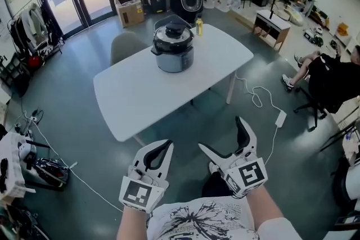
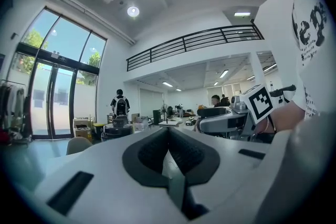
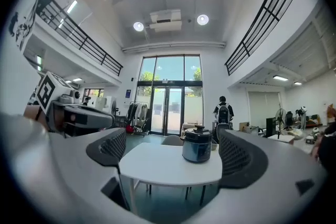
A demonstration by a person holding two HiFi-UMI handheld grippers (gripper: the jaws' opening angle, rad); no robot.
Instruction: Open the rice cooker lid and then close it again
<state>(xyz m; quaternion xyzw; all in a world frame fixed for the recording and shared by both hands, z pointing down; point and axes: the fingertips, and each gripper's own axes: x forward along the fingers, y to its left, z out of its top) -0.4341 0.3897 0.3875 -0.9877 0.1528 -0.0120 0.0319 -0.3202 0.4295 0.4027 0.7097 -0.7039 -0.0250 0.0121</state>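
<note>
Right tongs: the right tongs (image 1: 223, 135) are spread wide with nothing between the pads; their own view frames the rice cooker (image 3: 197, 145) in the gap, far off.
Left tongs: the left tongs (image 1: 162, 148) are pressed together, pad against pad, gripping nothing.
Both hands: held low in front of the person, short of the near edge of the tabletop (image 1: 140, 95), touching nothing.
Rice cooker: stands upright toward the far side of the white tabletop, lid down, well apart from both tongs.
Neighbours: a small yellow bottle (image 1: 199, 26) stands just beside the cooker; a chair (image 1: 125, 45) is tucked in behind the tabletop.
Floor: a white cable (image 1: 262, 99) loops across the floor near the right-hand table leg.
Stage: judged an approach, lid not yet touched.
Risk, reach: a long stretch over the tabletop could push the cooker along instead of lifting the lid.
Risk, bottle: a wide swing past the lid could knock the bottle over.
Risk, footing: a step to the right could catch the cable.
</note>
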